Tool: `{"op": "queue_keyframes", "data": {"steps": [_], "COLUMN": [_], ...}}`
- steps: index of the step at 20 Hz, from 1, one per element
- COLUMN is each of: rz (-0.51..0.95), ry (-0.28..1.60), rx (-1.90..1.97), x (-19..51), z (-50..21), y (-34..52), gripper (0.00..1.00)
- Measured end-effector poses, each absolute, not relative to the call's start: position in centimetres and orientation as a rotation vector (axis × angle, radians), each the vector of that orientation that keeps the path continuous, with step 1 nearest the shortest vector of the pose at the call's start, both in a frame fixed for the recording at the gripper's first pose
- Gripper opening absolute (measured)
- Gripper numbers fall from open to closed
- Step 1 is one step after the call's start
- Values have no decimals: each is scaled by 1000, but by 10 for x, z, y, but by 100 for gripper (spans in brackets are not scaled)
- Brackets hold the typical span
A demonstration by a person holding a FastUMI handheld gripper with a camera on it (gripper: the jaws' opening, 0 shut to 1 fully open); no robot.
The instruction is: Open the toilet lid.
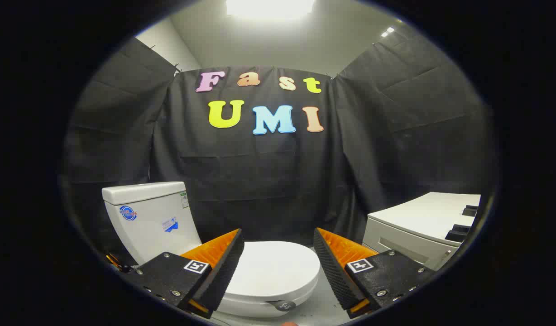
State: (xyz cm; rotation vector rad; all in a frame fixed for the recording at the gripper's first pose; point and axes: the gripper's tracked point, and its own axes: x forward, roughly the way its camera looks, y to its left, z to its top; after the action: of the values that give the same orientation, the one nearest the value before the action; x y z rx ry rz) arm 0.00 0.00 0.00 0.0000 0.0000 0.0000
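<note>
Tool (pixel 278 253) fingers stand wide apart, gripping nothing, with the closed toilet lid (pixel 273 269) lying flat between and just beyond them. To lift it well, I judge the fingers should drop to the lid's near rim, catch its edge, then swing it back toward the far-left tank (pixel 151 213).

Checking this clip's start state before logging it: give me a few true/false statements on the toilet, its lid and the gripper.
1. The toilet lid is closed flat. True.
2. The gripper is shut on the lid. False: its fingers are spread apart, touching nothing, with the lid between and beyond them.
3. The tank stands behind the lid against the black cloth. True.
4. A white cabinet stands beside the toilet. True.
5. The tank has no cover. False: its cover is on.
</note>
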Motion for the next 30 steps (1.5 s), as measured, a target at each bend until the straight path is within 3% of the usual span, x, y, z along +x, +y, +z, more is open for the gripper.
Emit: {"op": "queue_keyframes", "data": {"steps": [30], "rz": [87], "ry": [127], "rx": [93], "x": [18], "z": [-51], "y": [3], "gripper": [95]}}
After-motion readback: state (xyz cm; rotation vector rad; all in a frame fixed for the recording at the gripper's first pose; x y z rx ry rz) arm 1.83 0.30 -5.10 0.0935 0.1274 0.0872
